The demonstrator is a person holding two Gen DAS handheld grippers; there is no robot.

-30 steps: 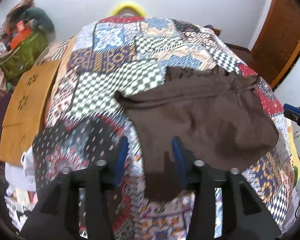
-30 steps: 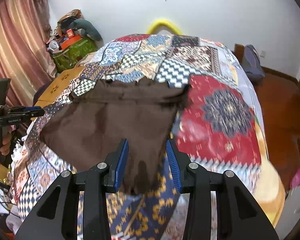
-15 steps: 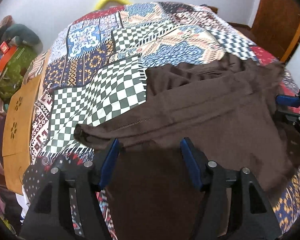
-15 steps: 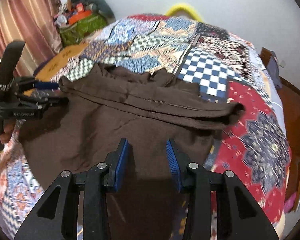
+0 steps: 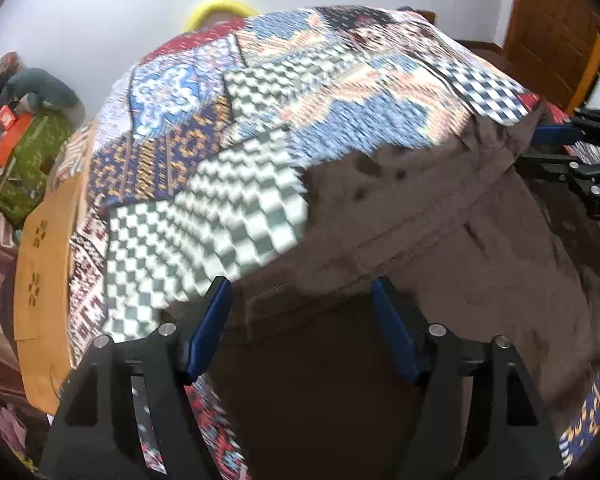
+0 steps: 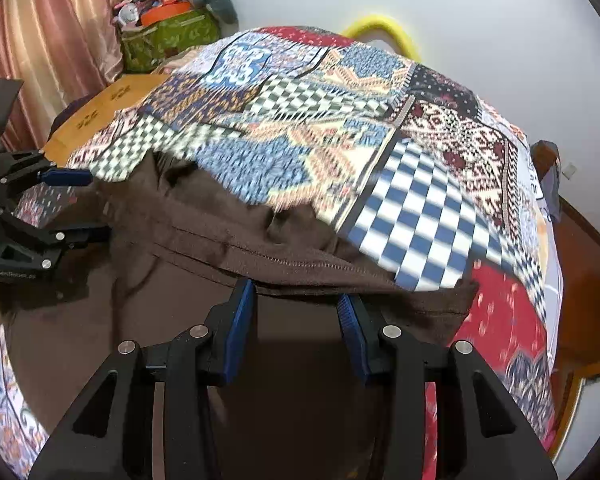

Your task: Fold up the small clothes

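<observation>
Brown fabric fills the lower half of both wrist views — a dark brown garment (image 5: 440,248) lies spread on a patchwork bedspread (image 5: 228,184), its far edge folded over into a thick band with a line of stitching (image 6: 300,261) running along it.

At the far left of the left wrist view a green patterned bag (image 5: 28,164) stands against the white wall, with an orange box (image 5: 14,136) on top, and a pale wooden panel (image 5: 44,280) runs along the bed's side. The left gripper (image 5: 300,300) hovers low over the near part of the garment; its blue-padded jaws stand wide apart with nothing between them but the cloth lying below. Whether the tips touch the fabric cannot be told. A yellow curved object (image 5: 220,6) peeks up behind the bed's far end. At the right edge of this view the right gripper (image 5: 560,148) reaches in beside the garment's folded corner.

In the right wrist view the left gripper (image 6: 64,200) appears at the left edge, jaws parted, at the garment's (image 6: 204,232) other corner, with pink curtains (image 6: 48,40) behind it. The right gripper (image 6: 296,308) sits over the cloth just short of the folded band, jaws apart and clamped on nothing. To its right lie the bedspread's (image 6: 420,216) blue-and-white checks, then a red patch, then wooden floor (image 6: 580,280).
</observation>
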